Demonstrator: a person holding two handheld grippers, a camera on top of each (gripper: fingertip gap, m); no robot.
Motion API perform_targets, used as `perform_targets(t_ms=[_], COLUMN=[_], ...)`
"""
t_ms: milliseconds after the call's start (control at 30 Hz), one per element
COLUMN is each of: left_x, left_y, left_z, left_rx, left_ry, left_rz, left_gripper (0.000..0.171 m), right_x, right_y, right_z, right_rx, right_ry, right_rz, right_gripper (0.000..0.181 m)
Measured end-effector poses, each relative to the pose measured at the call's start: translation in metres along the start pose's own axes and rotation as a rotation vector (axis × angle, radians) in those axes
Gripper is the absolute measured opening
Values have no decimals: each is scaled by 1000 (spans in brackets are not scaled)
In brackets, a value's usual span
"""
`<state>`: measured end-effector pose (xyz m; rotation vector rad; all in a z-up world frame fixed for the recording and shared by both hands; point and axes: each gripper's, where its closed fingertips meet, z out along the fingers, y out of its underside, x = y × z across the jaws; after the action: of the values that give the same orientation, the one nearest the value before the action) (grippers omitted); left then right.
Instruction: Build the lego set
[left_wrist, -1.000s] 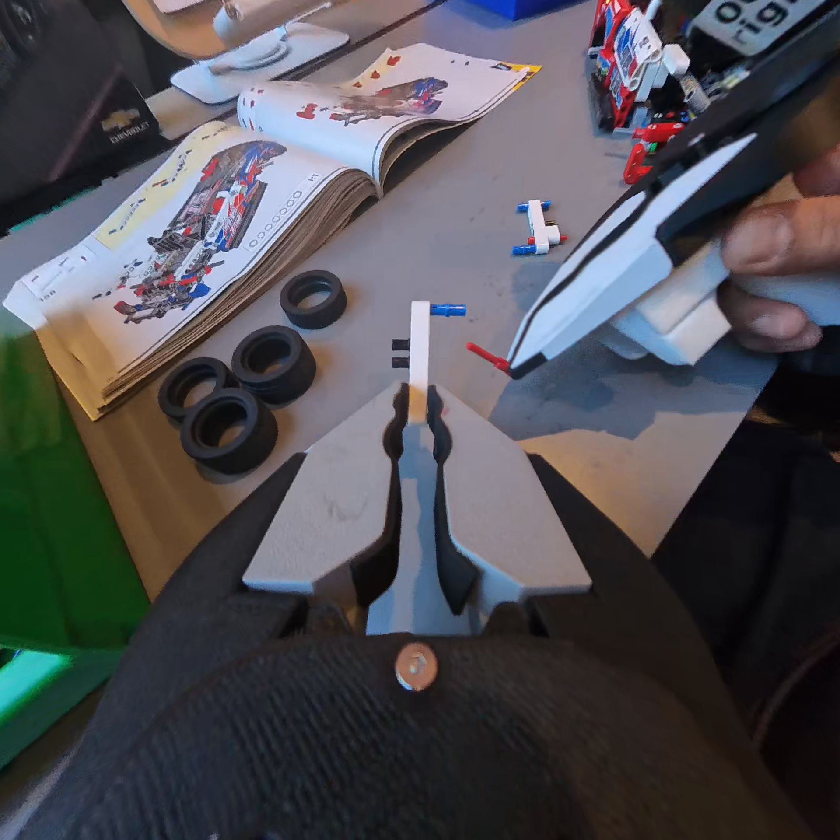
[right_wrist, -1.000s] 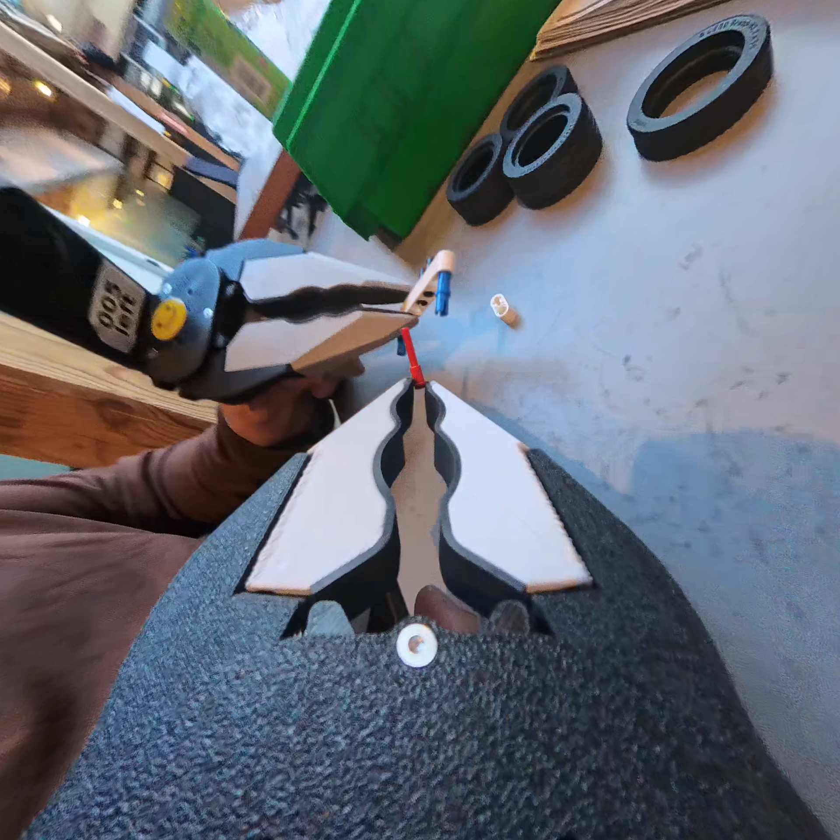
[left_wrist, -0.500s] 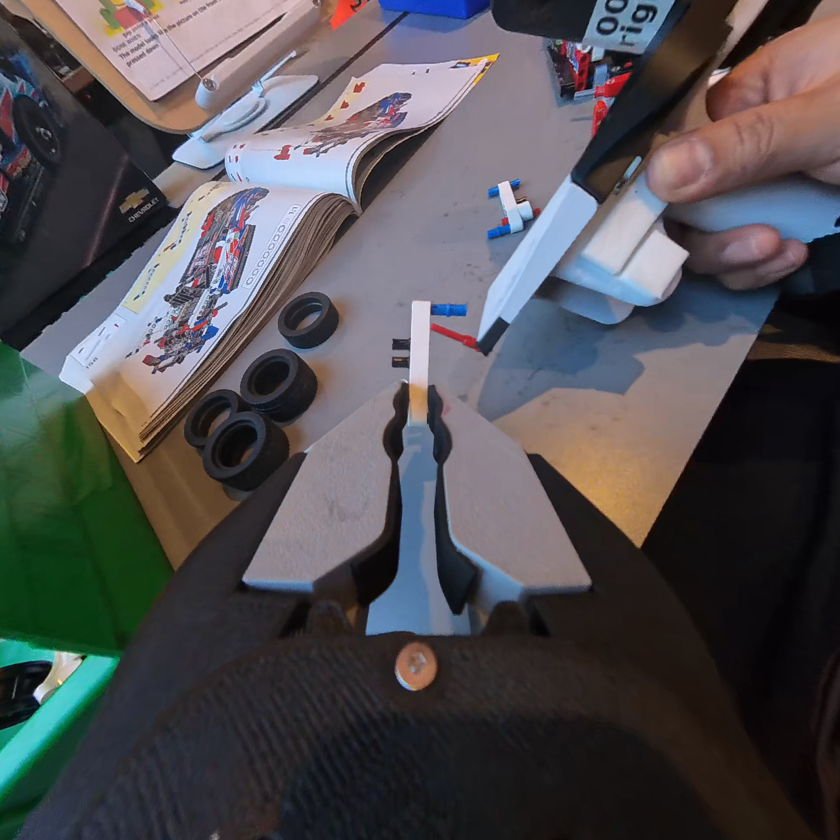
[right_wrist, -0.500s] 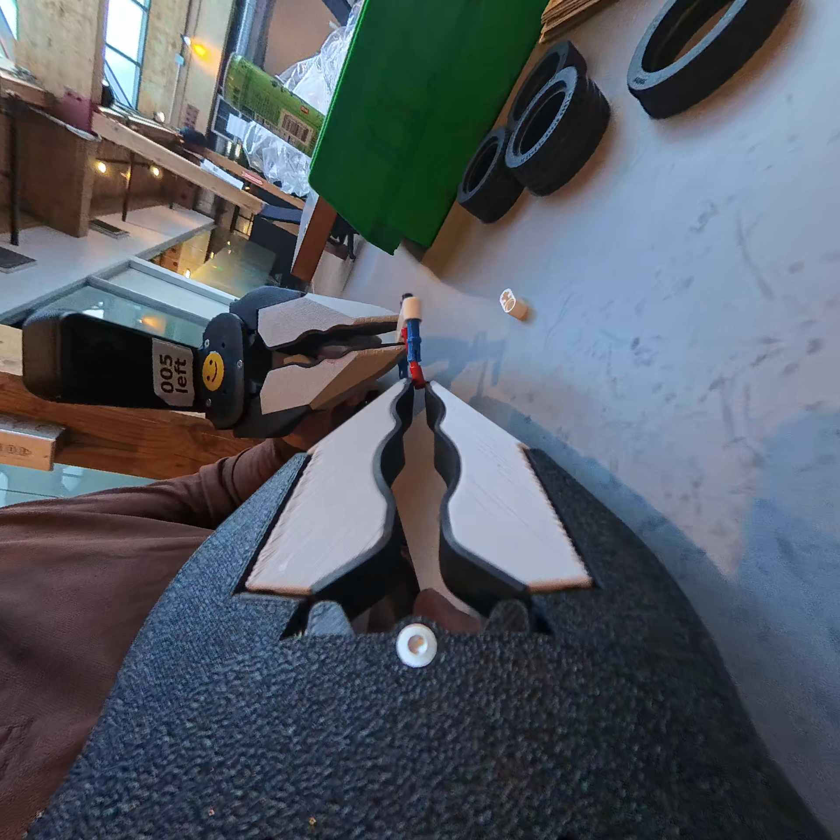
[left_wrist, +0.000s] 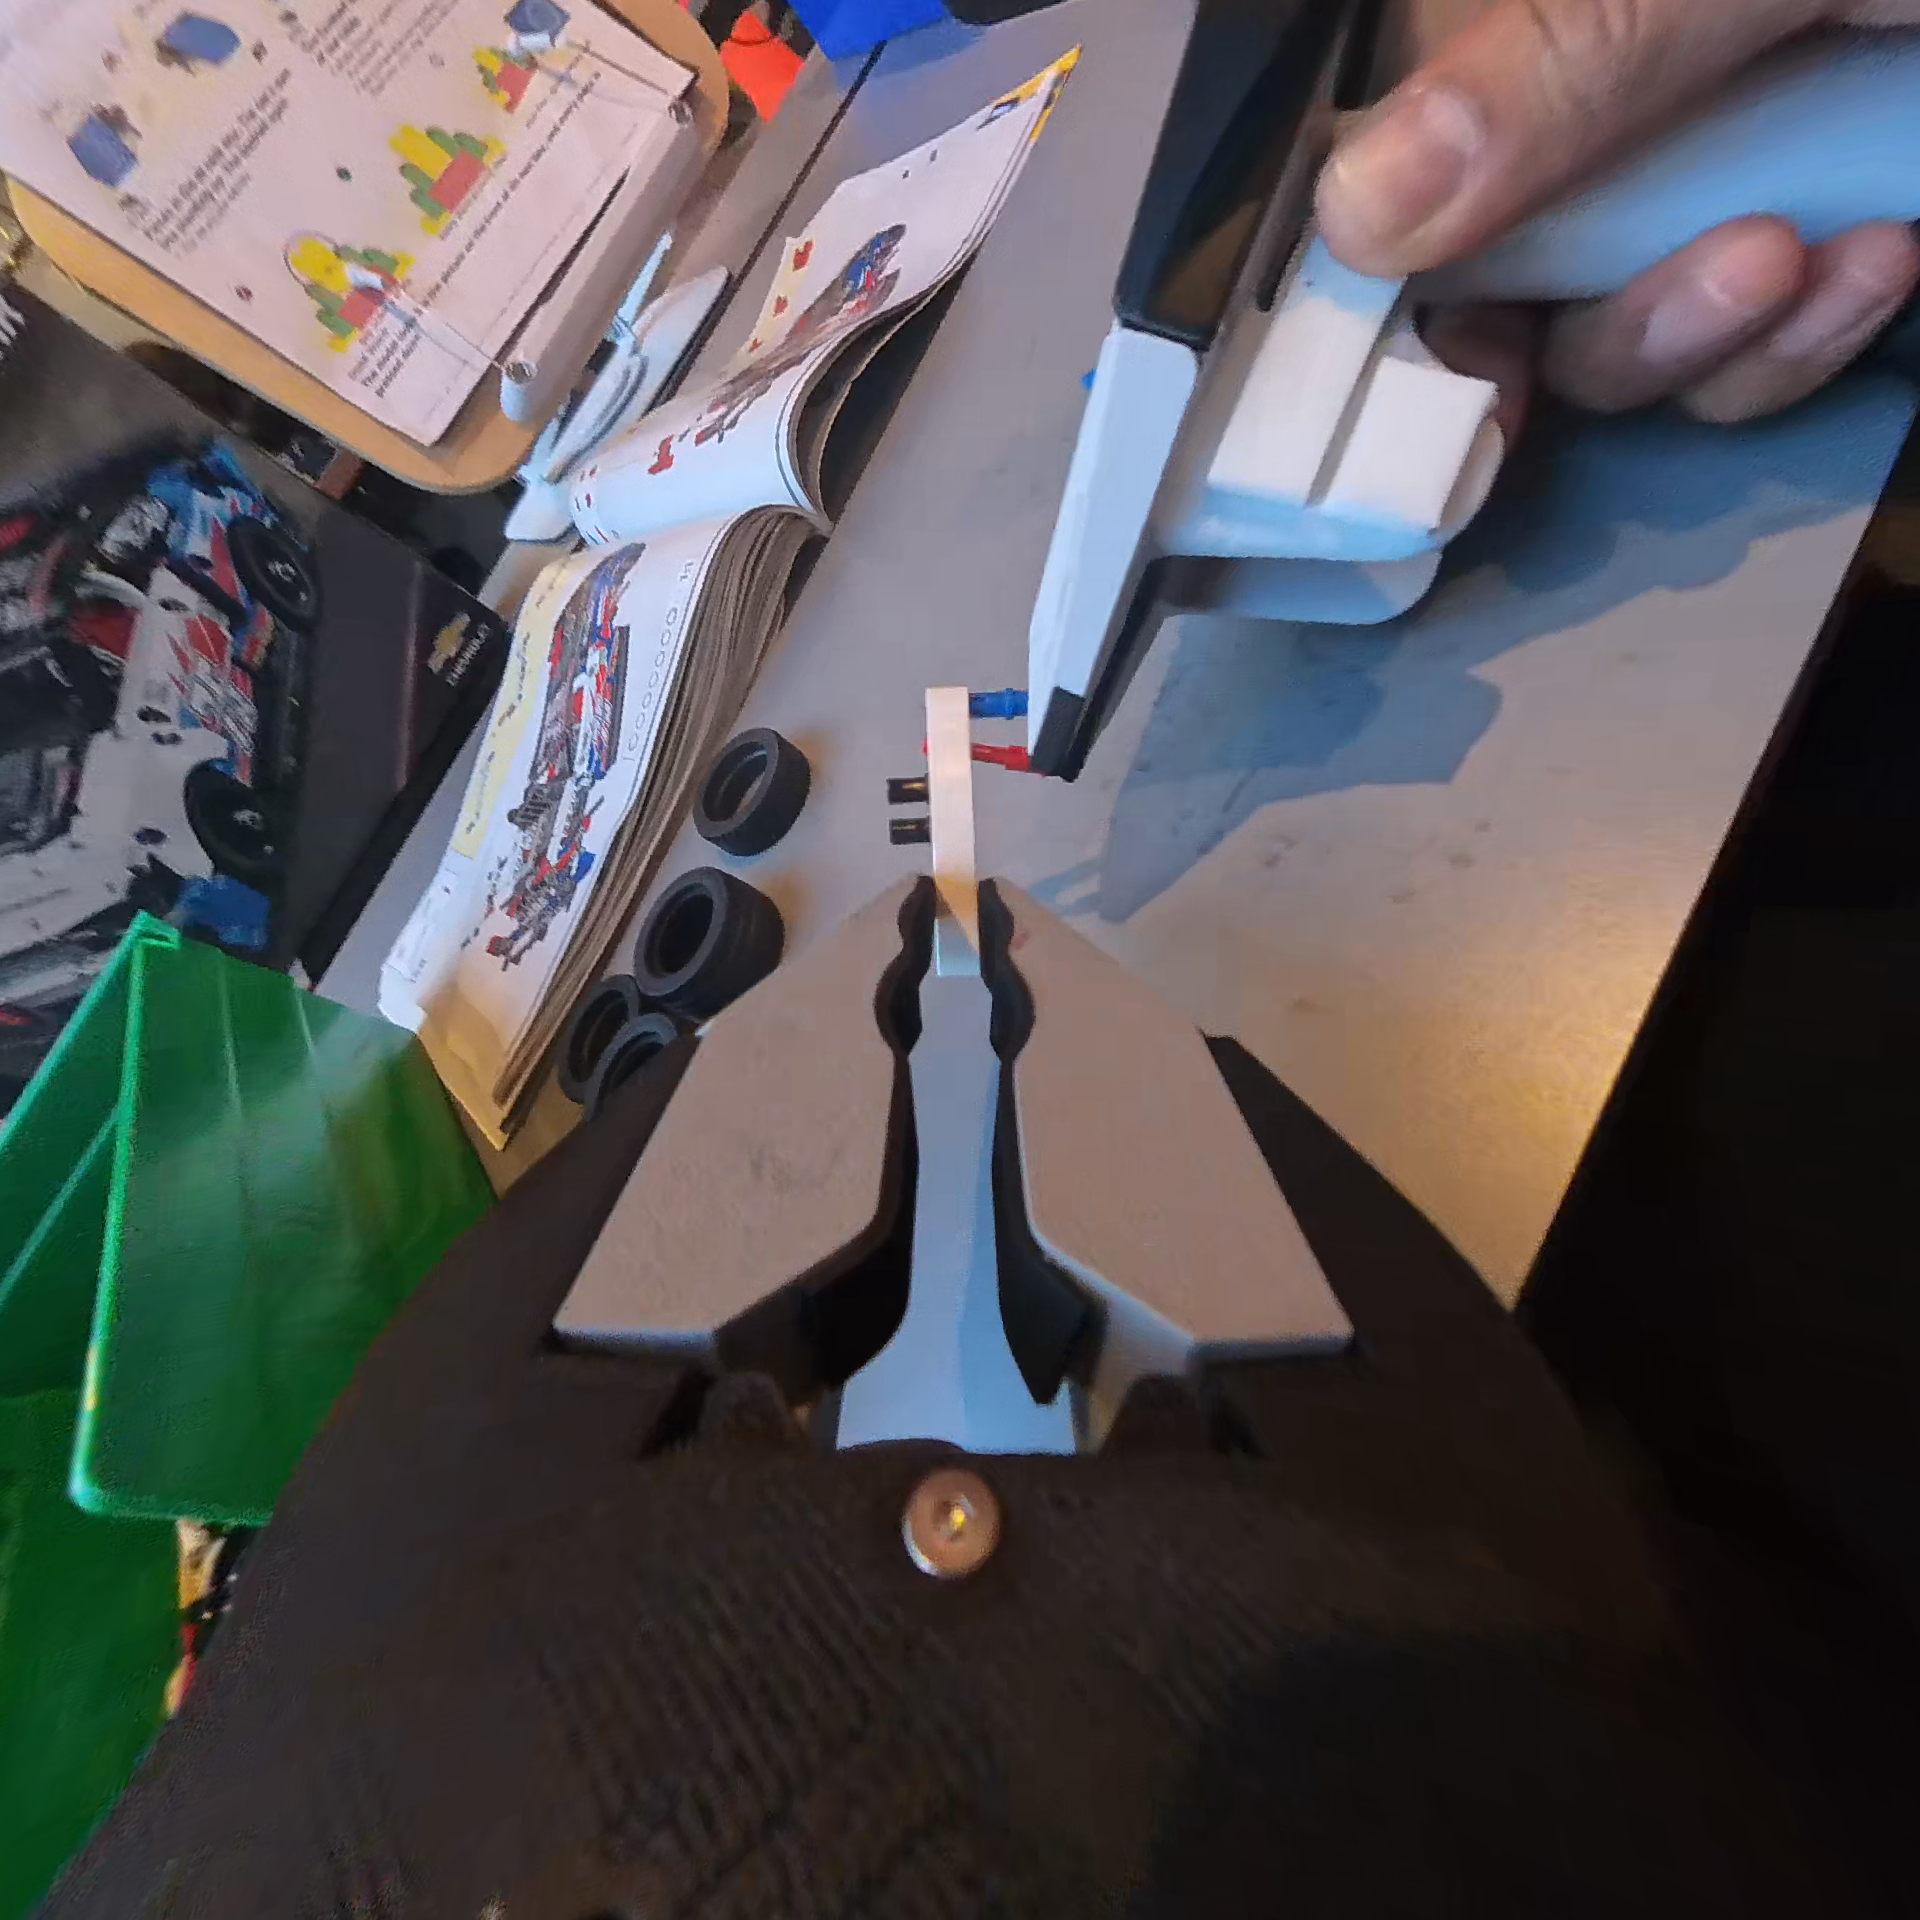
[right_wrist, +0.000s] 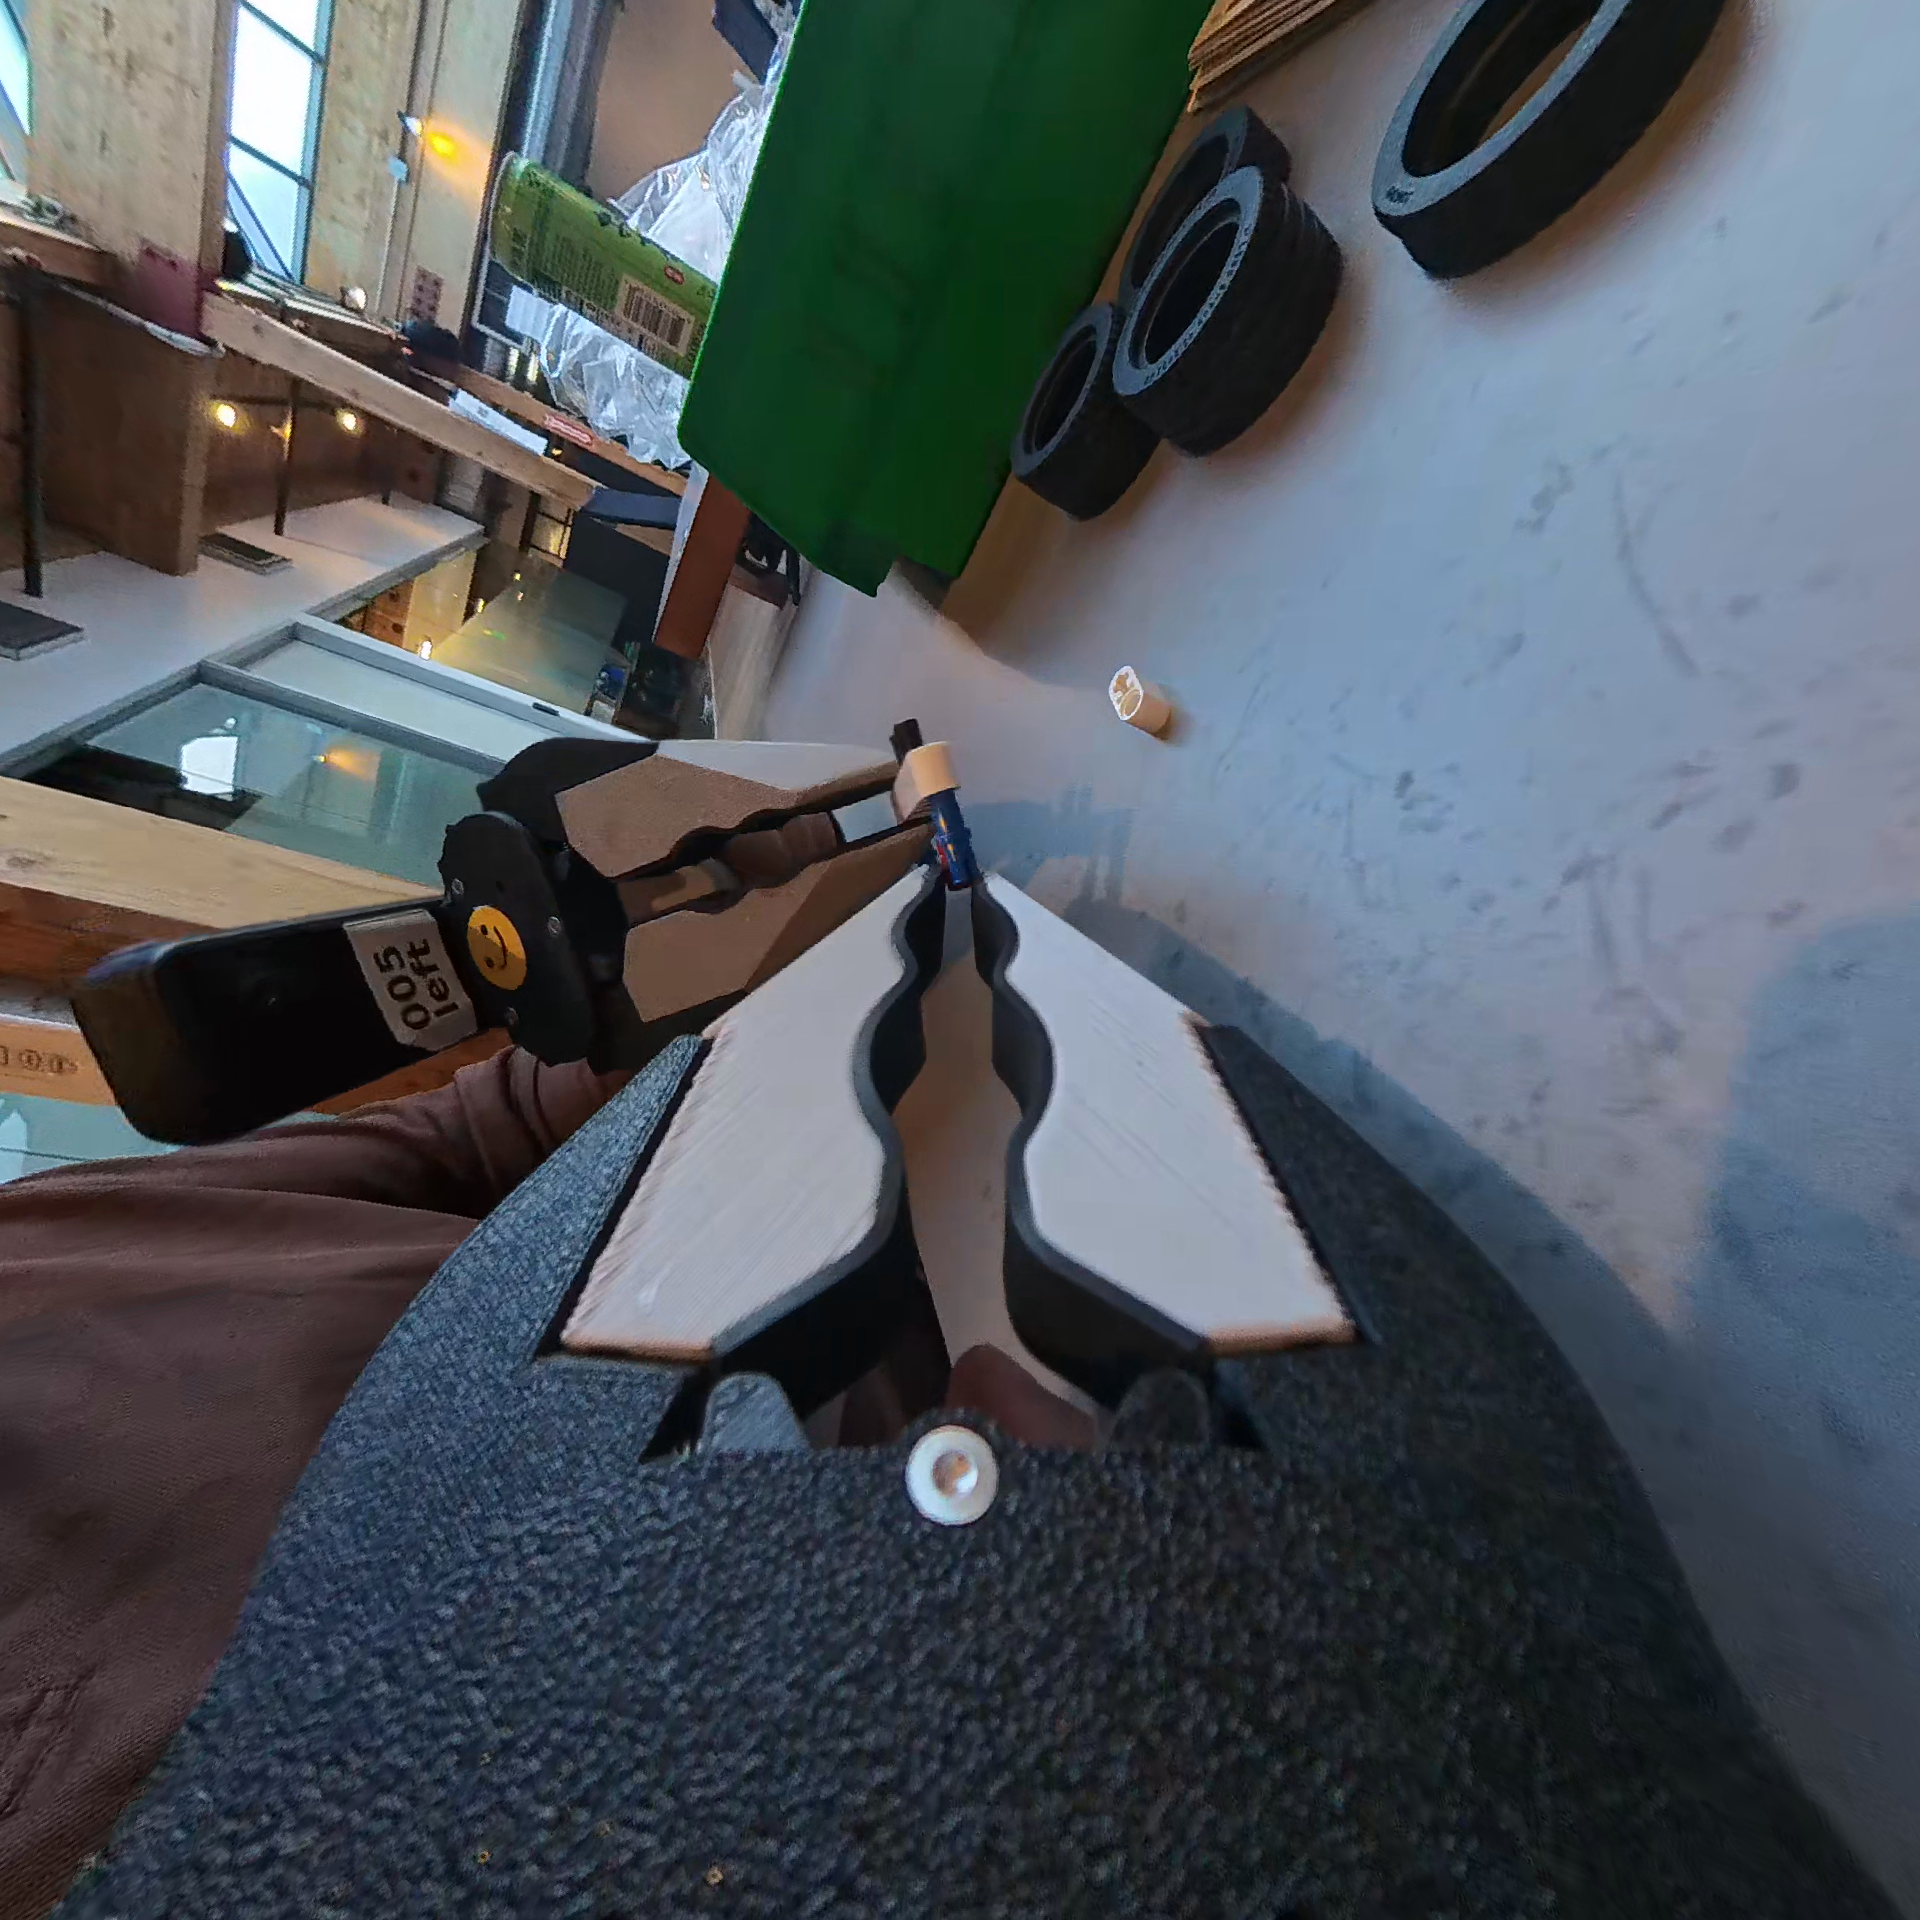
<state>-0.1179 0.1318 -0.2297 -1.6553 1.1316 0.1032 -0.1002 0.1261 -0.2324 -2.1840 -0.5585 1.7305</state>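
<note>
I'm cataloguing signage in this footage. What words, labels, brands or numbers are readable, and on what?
I don't quote writing; these things bear it:
Grey tag on the left gripper's black body: legible.
Green carton on the far shelf: print, barcode.
Black box beside the manual: logo, lettering.
Open manual: tiny numbers, unreadable.
Sheet on the stand: blurred.

Looked like a workshop or maker space: grey bench (right_wrist: 1558, 727), rough timber beams (right_wrist: 395, 395), tall windows (right_wrist: 270, 135), green bin (right_wrist: 935, 260), open instruction booklet (left_wrist: 623, 727).
</note>
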Motion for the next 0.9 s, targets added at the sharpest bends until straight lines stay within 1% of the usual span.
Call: perform_targets(t_ms=[67, 200, 267, 400, 500, 600, 667, 700, 733, 767, 900], left_x=[-1, 0, 5, 11, 17, 20, 22, 23, 24, 25, 28], left_y=[1, 2, 7, 18, 21, 22, 22, 24, 24, 25, 22], left_z=[0, 1, 4, 7, 4, 1, 0, -1, 0, 0, -3], left_rx=[2, -4, -43, -150, -212, -256, -279, -289, -295, -296, -273], left_ry=[3, 50, 95, 170, 262, 346, 399, 425, 446, 470, 581], left_rz=[19, -19, -46, -82, -206, -332, -405, -438, -475, -519, -702], left_gripper=[5, 6, 7, 6, 6, 6, 6, 6, 5, 5, 5], right_x=[-1, 2, 5, 8, 10, 9, 4, -1, -6, -10, -13], right_y=[0, -5, -7, 1, 6, 8, 8, 8, 7, 6, 8], right_z=[1, 2, 3, 6, 9, 10, 10, 10, 10, 9, 7], right_rx=[3, 32, 50, 6, -24, -30, -18, -4, 6, 12, 15], right_ry=[-7, 3, 32, 59, 105, 111, 67, 17, -31, -57, -33], right_rz=[5, 18, 24, 13, -32, -40, 20, 76, 128, 157, 118], right_gripper=[4, 4, 4, 7, 16, 17, 22, 27, 37, 42, 44])
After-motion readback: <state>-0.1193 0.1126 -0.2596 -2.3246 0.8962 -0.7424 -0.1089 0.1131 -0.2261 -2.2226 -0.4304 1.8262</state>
